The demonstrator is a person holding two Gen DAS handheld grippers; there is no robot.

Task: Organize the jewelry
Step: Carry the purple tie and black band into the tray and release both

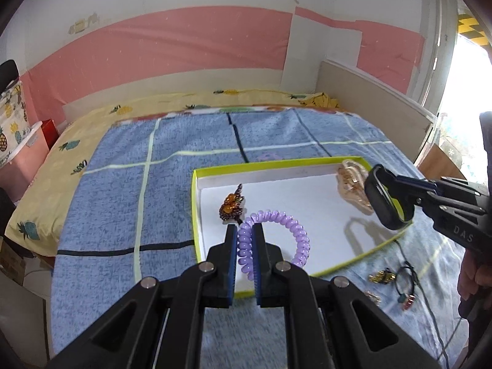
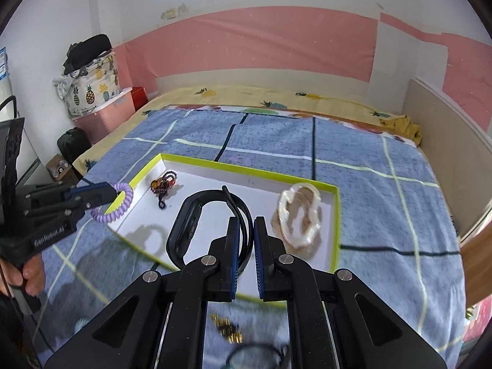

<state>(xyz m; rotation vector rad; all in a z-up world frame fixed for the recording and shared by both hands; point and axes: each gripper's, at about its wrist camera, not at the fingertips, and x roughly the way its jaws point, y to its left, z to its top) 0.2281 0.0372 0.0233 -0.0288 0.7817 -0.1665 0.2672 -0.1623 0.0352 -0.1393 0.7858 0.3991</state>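
A shallow white box with a lime rim lies on the blue blanket. My left gripper is shut on a purple spiral bracelet, held over the box's near left part; it also shows in the right wrist view. My right gripper is shut on a black wristband, held over the box's near edge; it shows in the left wrist view too. In the box lie an amber beaded brooch and a pale pearly hair claw.
Loose pieces lie on the blanket near the box's front: small gold items and a black cord with charms. A wooden bed board runs along the right. Pink storage bins stand at the left.
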